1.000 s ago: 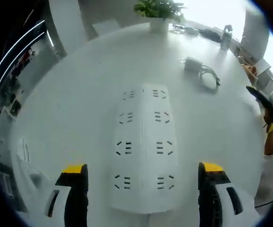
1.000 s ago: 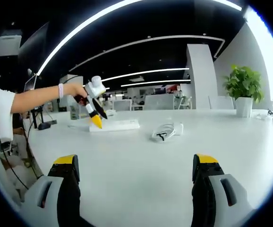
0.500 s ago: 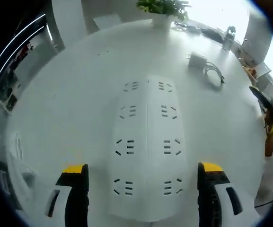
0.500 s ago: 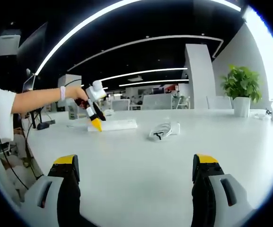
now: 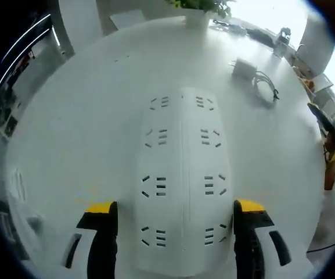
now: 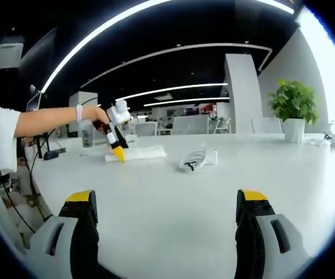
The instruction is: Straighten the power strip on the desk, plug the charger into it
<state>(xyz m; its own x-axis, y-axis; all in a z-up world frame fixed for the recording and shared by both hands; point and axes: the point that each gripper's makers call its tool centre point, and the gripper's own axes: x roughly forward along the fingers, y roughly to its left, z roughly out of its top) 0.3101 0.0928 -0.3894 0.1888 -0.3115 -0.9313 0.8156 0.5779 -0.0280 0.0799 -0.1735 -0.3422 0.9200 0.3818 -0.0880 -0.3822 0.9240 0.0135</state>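
Closer now, left tongs (image 5: 175, 218) straddle the power strip (image 5: 182, 180).

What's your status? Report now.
Left gripper open, jaws straddling the white multi-socket power strip. Right gripper open, empty. White charger with coiled cable lies apart, unplugged. Nothing blocking.

Right gripper (image 6: 164, 232) hovers spread above the white desk (image 6: 213, 192); farther off, the left gripper (image 6: 116, 142) tips onto the power strip (image 6: 138, 153), charger (image 6: 197, 158) nearby
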